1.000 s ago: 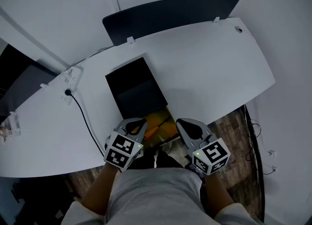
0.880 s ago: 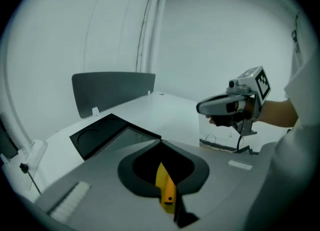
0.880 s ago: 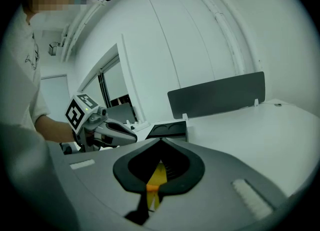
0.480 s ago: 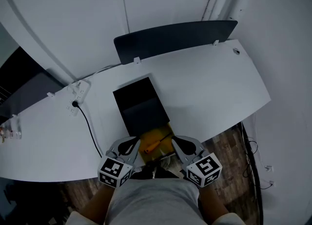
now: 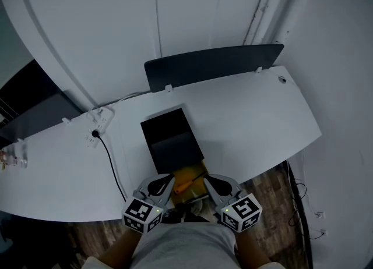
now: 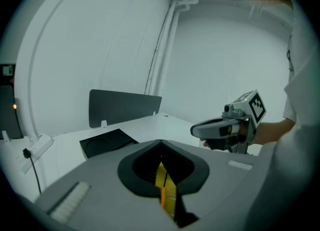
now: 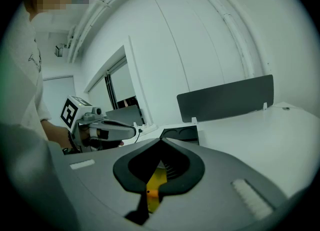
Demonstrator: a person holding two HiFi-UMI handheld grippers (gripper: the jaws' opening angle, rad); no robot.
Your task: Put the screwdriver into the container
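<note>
An orange-handled screwdriver [image 5: 185,184] lies on a yellow pad [image 5: 192,176] at the near edge of the white desk [image 5: 262,116]. Just behind the pad stands the black container [image 5: 172,137], a flat tray with two round recesses, also in the left gripper view [image 6: 107,142] and the right gripper view [image 7: 181,133]. My left gripper [image 5: 168,179] and right gripper [image 5: 206,180] hang side by side over the desk's front edge, either side of the pad. Both are shut and hold nothing. Yellow shows below the shut jaws of the left gripper [image 6: 160,143] and the right gripper [image 7: 162,140].
A dark divider panel [image 5: 213,64] stands along the desk's far edge. A white power strip [image 5: 99,123] with a black cable [image 5: 112,163] lies at the left. Wooden floor with loose cables [image 5: 298,192] lies to the right.
The head view has pulled back and up, so desk and wall show more. Both grippers have drawn back toward my body, to the desk's front edge, still shut and empty.
</note>
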